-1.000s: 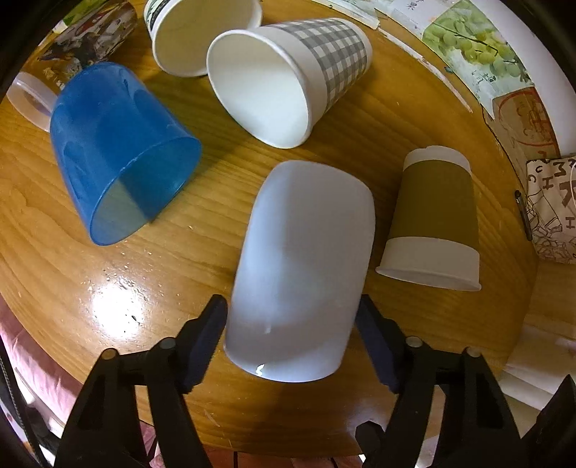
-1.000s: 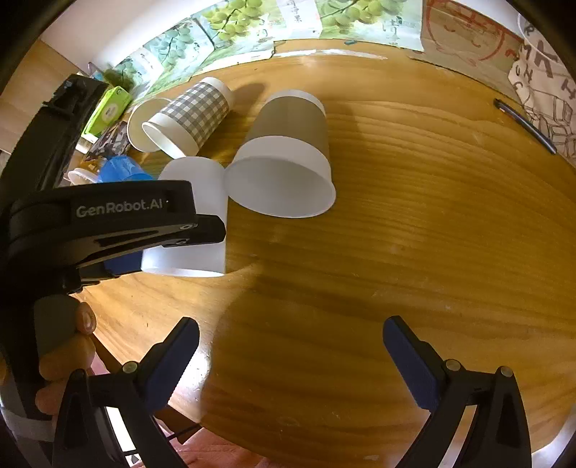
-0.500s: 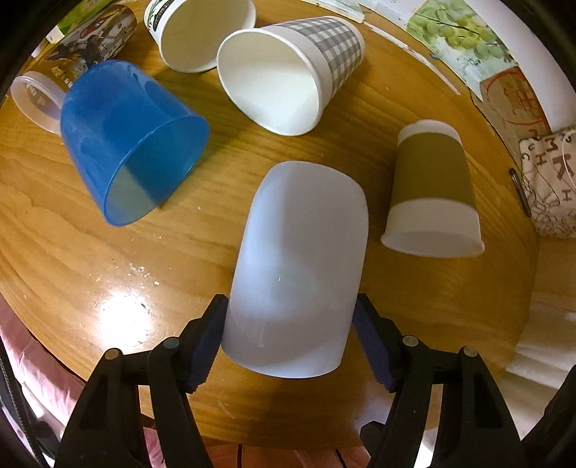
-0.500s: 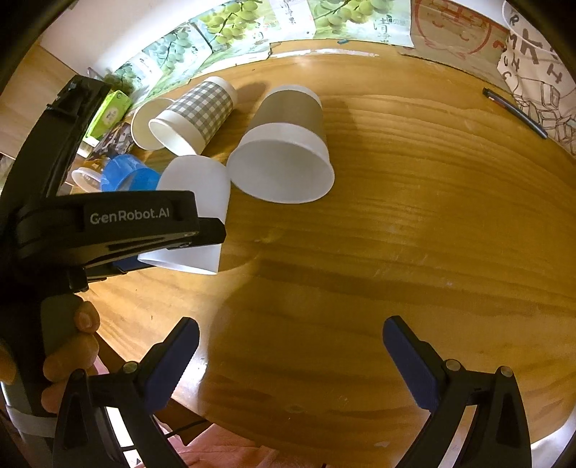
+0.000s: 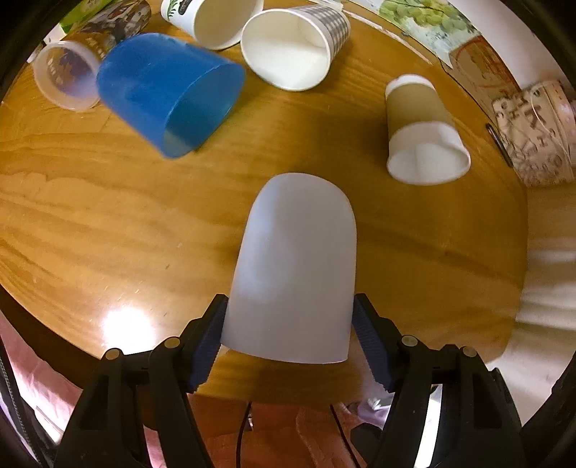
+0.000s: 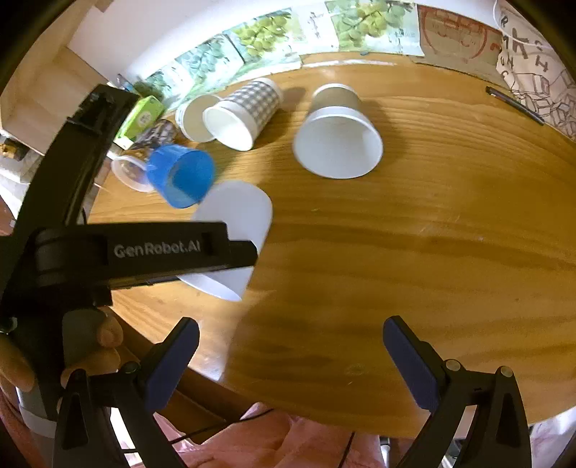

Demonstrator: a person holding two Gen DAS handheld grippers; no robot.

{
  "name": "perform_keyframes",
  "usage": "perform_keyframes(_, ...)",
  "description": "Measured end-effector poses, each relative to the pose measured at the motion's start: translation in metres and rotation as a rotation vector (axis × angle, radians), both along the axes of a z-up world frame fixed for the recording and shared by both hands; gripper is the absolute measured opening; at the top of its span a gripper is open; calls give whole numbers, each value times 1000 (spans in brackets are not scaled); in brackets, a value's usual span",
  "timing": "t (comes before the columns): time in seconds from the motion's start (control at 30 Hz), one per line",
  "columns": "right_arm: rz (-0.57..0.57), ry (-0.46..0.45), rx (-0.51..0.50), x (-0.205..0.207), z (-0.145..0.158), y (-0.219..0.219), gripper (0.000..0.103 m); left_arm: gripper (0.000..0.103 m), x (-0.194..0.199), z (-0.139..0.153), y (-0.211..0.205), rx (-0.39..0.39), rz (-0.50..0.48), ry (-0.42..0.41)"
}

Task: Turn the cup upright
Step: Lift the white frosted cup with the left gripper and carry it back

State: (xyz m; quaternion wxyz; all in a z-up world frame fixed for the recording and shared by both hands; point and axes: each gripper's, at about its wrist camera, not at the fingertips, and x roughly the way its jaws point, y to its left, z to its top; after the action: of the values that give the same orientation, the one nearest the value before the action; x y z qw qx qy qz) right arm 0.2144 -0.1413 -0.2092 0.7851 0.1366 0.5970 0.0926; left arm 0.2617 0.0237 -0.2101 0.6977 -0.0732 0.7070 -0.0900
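Note:
A frosted white plastic cup [image 5: 295, 266] is held between the fingers of my left gripper [image 5: 288, 342], which is shut on its open end. The cup's closed base points away from me and it is lifted off the wooden table [image 5: 108, 230]. In the right wrist view the same cup [image 6: 234, 216] shows tilted behind the left gripper's arm [image 6: 154, 248]. My right gripper [image 6: 288, 363] is open and empty above the table's near edge.
Lying on their sides are a blue plastic cup [image 5: 169, 93], a grey checked paper cup [image 5: 295, 46], a white paper cup [image 5: 212, 18], a clear cup [image 5: 64, 79] and a brown-banded paper cup [image 5: 421, 129]. A pen [image 6: 514, 104] lies at the far right.
My left gripper has closed on the white cup and lifted it back from the table. The other cups now look farther off. The right gripper has stayed open.

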Motion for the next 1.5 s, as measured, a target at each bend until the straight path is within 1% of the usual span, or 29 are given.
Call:
perform_keyframes(0.13, -10, -32, 18, -20, 3, 20, 103, 72, -19, -1, 19, 1, -38, -5)
perform_keyframes(0.27, -10, -59, 50, -34, 5, 34, 103, 72, -28, 2, 19, -5, -68, -10)
perform_keyframes(0.43, -24, -77, 61, -43, 1, 45, 103, 72, -43, 5, 36, -16, -106, -16)
perform_keyframes(0.6, -32, -139, 73, -56, -3, 52, 103, 72, -45, -2, 36, -6, -128, -4)
perform_keyframes(0.7, -35, -160, 80, -59, -9, 55, 103, 72, -45, -7, 37, -7, -142, 11)
perform_keyframes(0.9, -68, -145, 119, -63, -24, 59, 103, 72, -47, -15, 34, -7, -186, 32)
perform_keyframes(1.03, -83, -147, 128, -67, -27, 61, 103, 72, -43, -23, 19, -1, -209, 51)
perform_keyframes(1.27, -98, -155, 150, -70, -30, 64, 103, 73, -33, -29, 11, -44, -210, 88)
perform_keyframes(1.5, -127, -150, 168, -71, -34, 70, 103, 75, -24, -29, 12, -50, -244, 96)
